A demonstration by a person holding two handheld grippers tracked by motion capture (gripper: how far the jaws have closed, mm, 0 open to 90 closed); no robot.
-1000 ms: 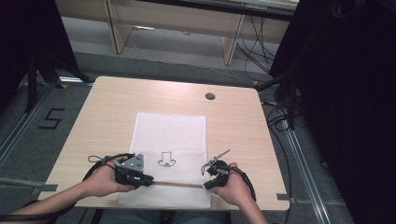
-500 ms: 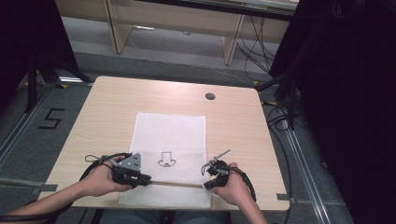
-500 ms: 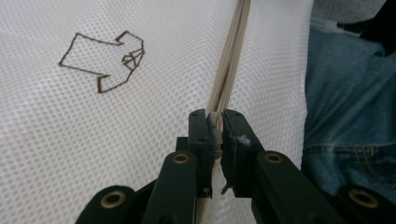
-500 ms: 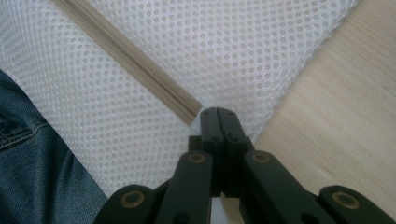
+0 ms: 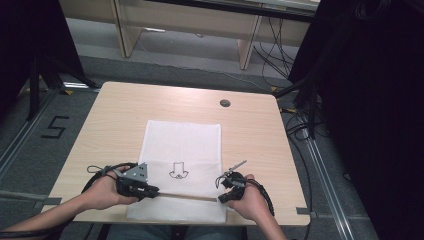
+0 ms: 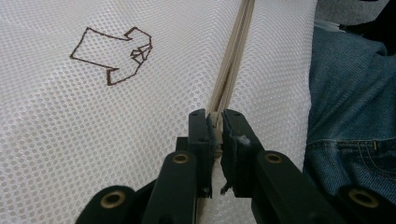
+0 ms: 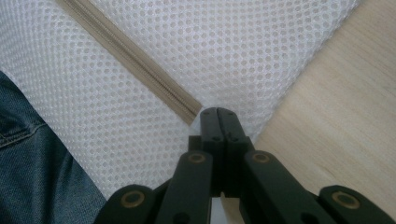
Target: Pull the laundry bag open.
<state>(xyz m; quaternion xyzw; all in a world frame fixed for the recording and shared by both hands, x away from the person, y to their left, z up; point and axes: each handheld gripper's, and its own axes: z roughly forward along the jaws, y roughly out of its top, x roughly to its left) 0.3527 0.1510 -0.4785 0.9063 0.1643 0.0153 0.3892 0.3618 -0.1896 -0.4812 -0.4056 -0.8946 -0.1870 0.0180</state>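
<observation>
A white mesh bag [image 5: 182, 142] lies flat on the wooden table [image 5: 120, 115], with a brown shirt drawing [image 5: 178, 170] on it. A beige zipper [image 5: 185, 196] runs across its near end. My left gripper [image 5: 152, 191] sits at the zipper's left end, its jaws shut on the beige zipper pull [image 6: 215, 122]. The zipper [image 6: 233, 56] stretches away from the left gripper [image 6: 215, 119]. My right gripper [image 5: 222, 199] is at the zipper's right end. There the right gripper [image 7: 218, 114] pinches the mesh [image 7: 243, 56] just past the zipper's end [image 7: 189, 112], jaws shut.
A round cable hole [image 5: 225, 103] is in the table's far right part. The bag's near edge hangs over the table's front edge above blue jeans [image 6: 350, 107]. Bare wood [image 7: 336, 126] lies to the bag's right. Cables trail on the floor at right.
</observation>
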